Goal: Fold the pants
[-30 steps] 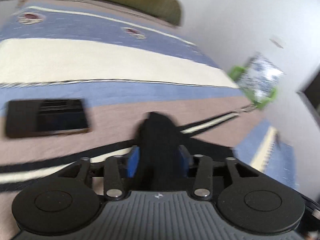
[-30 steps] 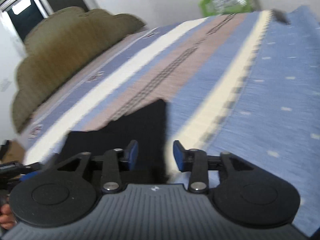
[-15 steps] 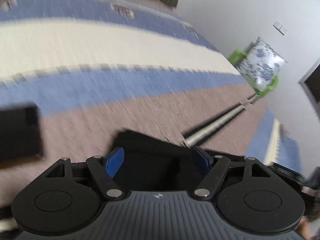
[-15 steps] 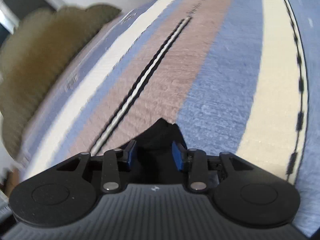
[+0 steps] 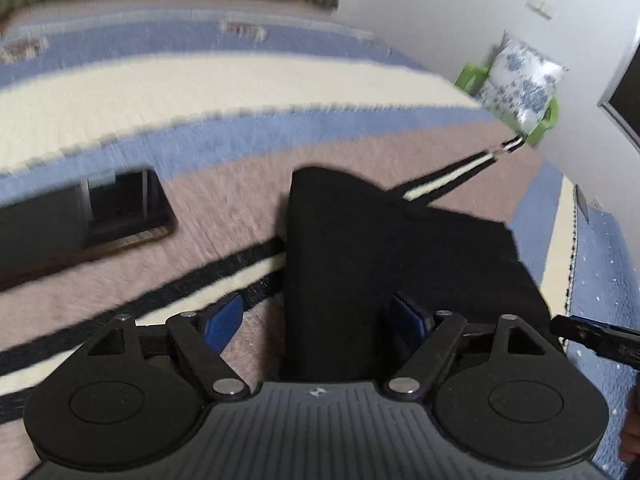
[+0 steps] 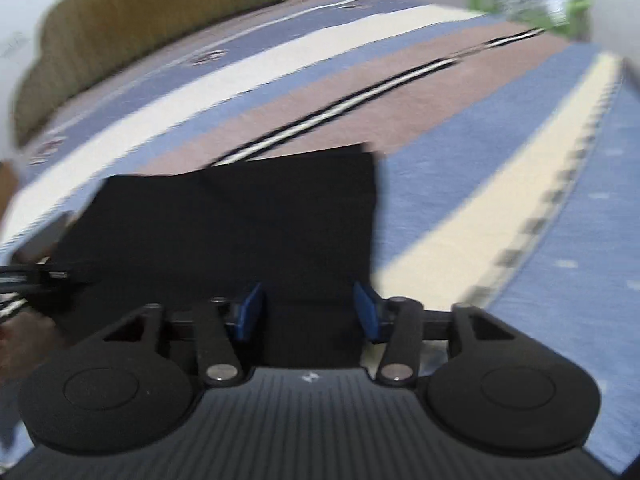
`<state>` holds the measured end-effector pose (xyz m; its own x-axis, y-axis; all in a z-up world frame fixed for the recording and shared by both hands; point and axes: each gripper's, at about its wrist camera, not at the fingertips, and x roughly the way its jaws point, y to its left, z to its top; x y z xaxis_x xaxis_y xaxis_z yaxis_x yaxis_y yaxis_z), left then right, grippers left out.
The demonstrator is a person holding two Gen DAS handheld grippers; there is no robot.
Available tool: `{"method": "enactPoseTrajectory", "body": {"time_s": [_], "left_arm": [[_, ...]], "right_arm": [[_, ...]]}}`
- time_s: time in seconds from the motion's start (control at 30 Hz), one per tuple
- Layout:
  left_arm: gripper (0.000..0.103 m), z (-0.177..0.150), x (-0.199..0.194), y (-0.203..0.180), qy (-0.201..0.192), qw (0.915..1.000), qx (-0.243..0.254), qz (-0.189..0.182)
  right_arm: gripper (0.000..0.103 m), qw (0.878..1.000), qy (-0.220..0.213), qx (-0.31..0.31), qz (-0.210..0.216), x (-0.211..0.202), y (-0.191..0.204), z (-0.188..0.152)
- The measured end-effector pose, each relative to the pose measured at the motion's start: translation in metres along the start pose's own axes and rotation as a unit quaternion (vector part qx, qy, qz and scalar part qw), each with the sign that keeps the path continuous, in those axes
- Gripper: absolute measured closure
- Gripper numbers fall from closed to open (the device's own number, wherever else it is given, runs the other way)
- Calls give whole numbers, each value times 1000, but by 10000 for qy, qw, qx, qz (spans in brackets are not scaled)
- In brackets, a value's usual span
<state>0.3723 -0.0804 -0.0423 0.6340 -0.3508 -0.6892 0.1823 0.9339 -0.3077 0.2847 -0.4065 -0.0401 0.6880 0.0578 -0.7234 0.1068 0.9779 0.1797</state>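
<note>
The black pants lie folded into a compact block on the striped bedspread. They also show in the right wrist view. My left gripper is open, its blue pads wide apart over the near left edge of the pants. My right gripper is open over the near right edge of the pants. The left gripper's tip shows at the left of the right wrist view, and the right gripper's tip at the right of the left wrist view.
A dark phone lies on the bedspread left of the pants. An olive headboard stands at the bed's far end. A green chair with a patterned cushion stands by the white wall beyond the bed.
Both grippers have let go of the pants and opened. The pants, earlier held and carried, now lie flat and folded on the bedspread. Both grippers have drawn back.
</note>
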Motion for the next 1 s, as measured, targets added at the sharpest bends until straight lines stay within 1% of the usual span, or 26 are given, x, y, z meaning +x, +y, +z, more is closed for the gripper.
{"method": "enactPoseTrajectory", "body": {"time_s": [0.03, 0.07, 0.1, 0.13, 0.17, 0.2, 0.23, 0.27, 0.33, 0.37, 0.4, 0.43, 0.47, 0.5, 0.57, 0.63, 0.67, 0.73, 0.8, 0.87, 0.97, 1.0], "left_arm": [[23, -3, -7, -6, -89, 9997, 193, -71], [22, -6, -9, -13, -57, 9991, 424, -57], [22, -11, -6, -19, 126, 9978, 644, 94], [22, -16, 2, -22, 363, 9958, 799, 274], [22, -20, 9, -21, 530, 9952, 766, 313], [22, -20, 11, -15, 550, 9966, 557, 244], [22, -20, 7, -12, 530, 9977, 364, 191], [22, -20, 1, -11, 463, 9983, 290, 202], [22, -21, -14, -15, 103, 9984, 436, 348], [22, -21, -19, -19, -59, 9973, 547, 490], [22, -21, -16, -20, -69, 9964, 605, 592], [22, -20, -9, -20, 118, 9958, 626, 654], [22, -20, -4, -19, 355, 9955, 608, 638], [21, -21, 1, -15, 464, 9958, 512, 596], [21, -21, -4, -9, 389, 9976, 280, 503], [22, -23, -15, -11, 299, 9974, 381, 539], [22, -24, -17, -12, 279, 9968, 468, 585], [22, -27, -25, -13, 277, 9962, 489, 664], [22, -29, -32, -13, 283, 9969, 403, 615], [22, -33, -39, -16, 269, 9968, 429, 622], [22, -40, -55, -24, 134, 9949, 688, 728], [22, -42, -60, -27, 79, 9940, 768, 776]], "right_arm": [[48, 9999, -112, -15, -94, -11, 0, -2], [47, 9996, -216, -90, 161, -22, 4, -8], [41, 9988, -168, -133, 433, -28, 8, -14], [38, 9978, -16, -203, 638, -30, 14, -22], [36, 9973, 118, -233, 685, -29, 17, -30], [36, 9976, 244, -261, 597, -24, 18, -40], [36, 9978, 252, -355, 490, -22, 18, -45], [35, 9982, 224, -400, 384, -22, 17, -47], [35, 9995, 236, -205, 62, -31, 15, -44], [35, 9998, 96, -149, 98, -39, 16, -41], [35, 9996, -89, -125, 239, -48, 19, -41], [34, 9989, -227, -122, 389, -53, 22, -40], [33, 9988, -266, -112, 389, -53, 26, -40], [31, 9991, -243, -112, 333, -49, 30, -40], [24, 9995, -16, -306, 120, -32, 39, -45], [18, 9974, 291, -568, -334, -14, 43, -57], [17, 9970, 359, -584, -362, -18, 42, -63], [17, 9981, 284, -426, -328, -26, 39, -68], [17, 9993, 236, -160, -260, -35, 35, -69], [17, 9995, 197, -76, -253, -42, 36, -72], [15, 9995, 163, -91, -261, -56, 43, -76], [13, 9995, 135, -108, -259, -62, 44, -77]]}}
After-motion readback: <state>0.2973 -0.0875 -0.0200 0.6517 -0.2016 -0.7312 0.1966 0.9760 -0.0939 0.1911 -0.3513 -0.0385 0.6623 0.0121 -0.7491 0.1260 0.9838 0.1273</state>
